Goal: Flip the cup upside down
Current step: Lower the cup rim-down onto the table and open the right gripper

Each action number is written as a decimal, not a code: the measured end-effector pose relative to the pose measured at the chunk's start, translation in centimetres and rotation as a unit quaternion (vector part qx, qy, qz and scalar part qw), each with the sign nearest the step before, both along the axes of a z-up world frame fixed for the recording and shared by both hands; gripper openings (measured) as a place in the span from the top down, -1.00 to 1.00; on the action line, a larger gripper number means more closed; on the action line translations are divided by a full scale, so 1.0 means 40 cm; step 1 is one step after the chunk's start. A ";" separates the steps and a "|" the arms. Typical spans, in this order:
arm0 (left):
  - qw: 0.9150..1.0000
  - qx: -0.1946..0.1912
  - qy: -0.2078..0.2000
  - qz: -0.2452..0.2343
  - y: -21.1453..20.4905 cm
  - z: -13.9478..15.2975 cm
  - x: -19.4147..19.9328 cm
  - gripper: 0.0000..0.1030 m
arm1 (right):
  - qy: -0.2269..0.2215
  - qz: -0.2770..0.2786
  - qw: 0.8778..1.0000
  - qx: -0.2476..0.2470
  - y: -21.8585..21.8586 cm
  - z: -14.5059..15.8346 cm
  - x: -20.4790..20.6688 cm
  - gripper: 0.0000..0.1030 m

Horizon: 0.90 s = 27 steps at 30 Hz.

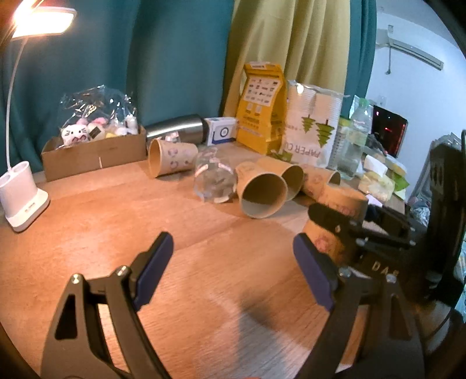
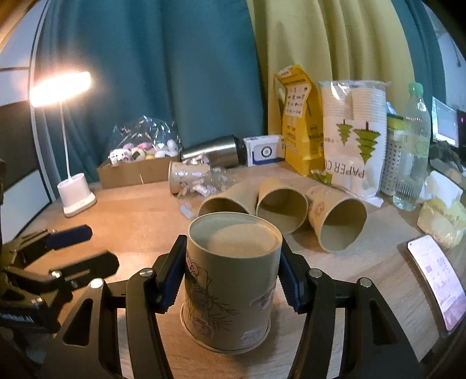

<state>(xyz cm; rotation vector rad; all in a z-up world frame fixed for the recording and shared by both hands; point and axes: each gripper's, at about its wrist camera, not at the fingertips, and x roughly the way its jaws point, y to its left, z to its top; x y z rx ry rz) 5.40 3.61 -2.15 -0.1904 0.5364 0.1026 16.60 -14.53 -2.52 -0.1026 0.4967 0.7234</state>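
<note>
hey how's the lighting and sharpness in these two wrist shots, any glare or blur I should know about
Left wrist view: the lit white desk lamp blows out the top-left corner and tints the wooden table orange; the foreground table looks smeared. Right wrist view: cooler tones, lamp glare smaller, and the upside-down brown paper cup between the right gripper pads is fairly sharp. Both views bend strongly at the edges, with dark corners.

Both wrist cameras looked low across the surface [image 1: 87, 233] toward the curtains [image 1: 174, 58] — the right sat close behind the upturned cup [image 2: 230, 280], the left farther left, both sharing the lying cups [image 2: 337, 224].
</note>
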 end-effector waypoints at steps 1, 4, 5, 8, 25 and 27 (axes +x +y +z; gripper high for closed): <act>1.000 0.000 -0.001 0.004 0.001 0.000 -0.001 -0.66 | -0.003 -0.002 1.000 -0.001 0.000 -0.002 -0.003 -0.18; 1.000 0.001 -0.001 0.015 0.004 -0.001 -0.004 -0.66 | -0.016 -0.005 1.000 -0.001 -0.001 0.001 -0.012 -0.18; 1.000 0.002 -0.001 0.016 0.004 -0.001 -0.005 -0.66 | -0.017 -0.006 1.000 -0.005 0.000 -0.001 -0.012 -0.18; 1.000 0.006 -0.002 0.018 0.003 -0.001 -0.006 -0.66 | -0.019 -0.009 1.000 -0.012 0.003 -0.003 -0.013 -0.18; 1.000 0.007 0.002 0.016 -0.001 -0.003 -0.011 -0.66 | -0.029 -0.020 0.999 -0.022 0.001 -0.006 -0.022 -0.31; 1.000 0.007 0.003 0.013 -0.003 -0.004 -0.012 -0.66 | -0.027 -0.020 0.999 -0.013 -0.007 -0.002 -0.026 -0.31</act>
